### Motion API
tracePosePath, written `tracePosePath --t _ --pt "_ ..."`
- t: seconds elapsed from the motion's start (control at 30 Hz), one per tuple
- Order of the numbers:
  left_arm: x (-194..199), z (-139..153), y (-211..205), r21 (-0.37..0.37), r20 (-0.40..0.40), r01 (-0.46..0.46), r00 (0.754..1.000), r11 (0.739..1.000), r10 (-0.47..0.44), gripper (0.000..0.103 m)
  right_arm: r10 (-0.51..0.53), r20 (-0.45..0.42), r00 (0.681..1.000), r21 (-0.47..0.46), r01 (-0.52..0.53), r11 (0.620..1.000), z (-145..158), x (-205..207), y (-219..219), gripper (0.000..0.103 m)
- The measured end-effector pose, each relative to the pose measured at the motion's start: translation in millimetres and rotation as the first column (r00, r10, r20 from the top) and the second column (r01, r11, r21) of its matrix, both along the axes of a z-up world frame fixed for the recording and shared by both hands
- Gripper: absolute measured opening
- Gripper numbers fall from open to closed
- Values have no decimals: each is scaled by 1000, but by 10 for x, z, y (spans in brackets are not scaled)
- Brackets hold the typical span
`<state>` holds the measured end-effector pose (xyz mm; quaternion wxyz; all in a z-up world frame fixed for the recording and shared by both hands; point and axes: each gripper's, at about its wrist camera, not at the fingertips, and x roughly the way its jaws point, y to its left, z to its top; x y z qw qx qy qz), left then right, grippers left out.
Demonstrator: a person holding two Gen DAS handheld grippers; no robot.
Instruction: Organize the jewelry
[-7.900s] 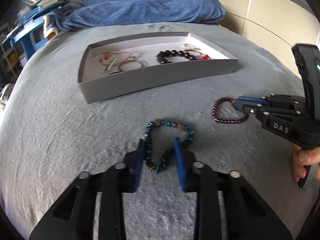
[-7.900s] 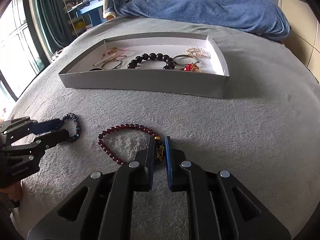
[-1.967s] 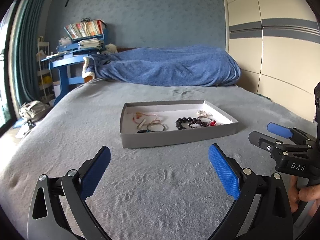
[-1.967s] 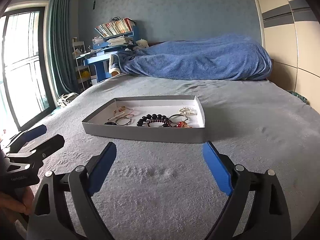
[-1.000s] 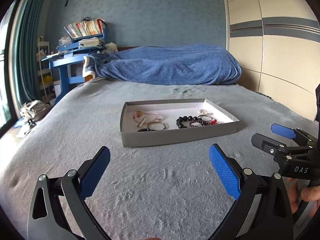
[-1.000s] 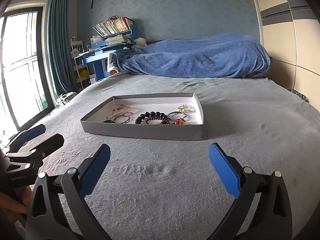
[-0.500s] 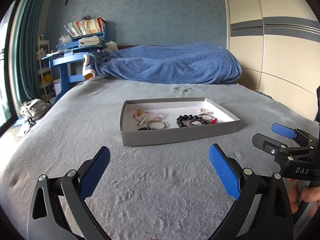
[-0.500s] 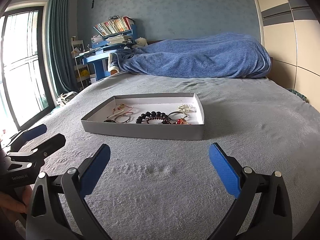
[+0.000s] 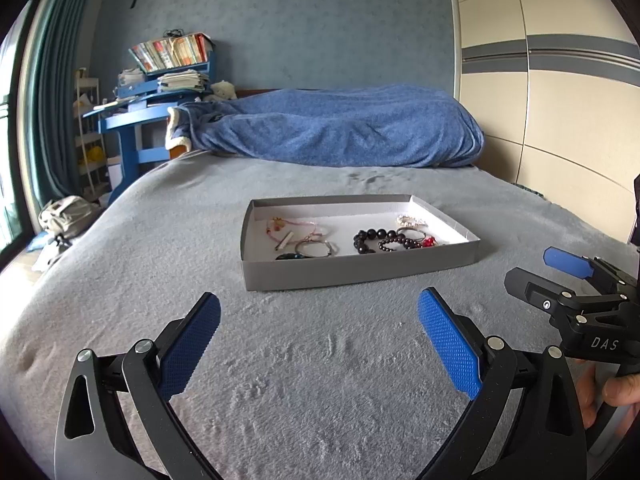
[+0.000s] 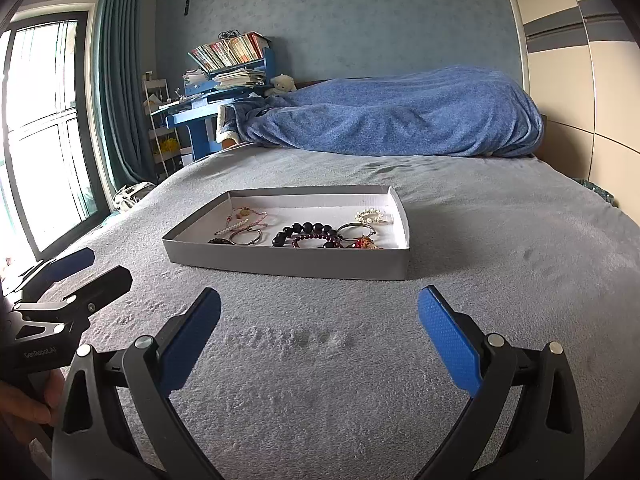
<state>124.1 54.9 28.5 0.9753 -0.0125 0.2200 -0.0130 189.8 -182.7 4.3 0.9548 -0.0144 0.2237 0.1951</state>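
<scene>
A shallow grey tray (image 9: 360,270) (image 10: 288,266) sits on the grey bed cover ahead of both grippers. It holds several bracelets: a black bead one (image 9: 370,236) (image 10: 308,227), a dark red bead one (image 9: 400,243) (image 10: 310,238), thin bangles (image 9: 316,248) (image 10: 246,236), a pearl piece (image 9: 412,221) (image 10: 372,215) and a dark blue bead one (image 9: 290,256) (image 10: 219,241). My left gripper (image 9: 319,338) is wide open and empty, low over the cover. My right gripper (image 10: 319,336) is wide open and empty; it also shows in the left wrist view (image 9: 546,270).
A blue blanket (image 9: 340,132) (image 10: 400,116) is heaped at the head of the bed. A blue desk with books (image 9: 160,92) (image 10: 224,84) stands at the back left. A wardrobe (image 9: 560,120) lines the right wall. A window with a curtain (image 10: 48,120) is at the left.
Both bead bracelets that lay on the cover now lie in the tray. Both grippers have opened and drawn back; over the last second they barely move.
</scene>
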Motion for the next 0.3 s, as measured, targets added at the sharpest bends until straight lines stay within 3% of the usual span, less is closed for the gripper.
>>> tracePosePath --t 0.3 --pt "19 -15 13 -8 -6 -4 1000 1000 4 98 0 -1 1000 0 0 1000 1 2 2 98"
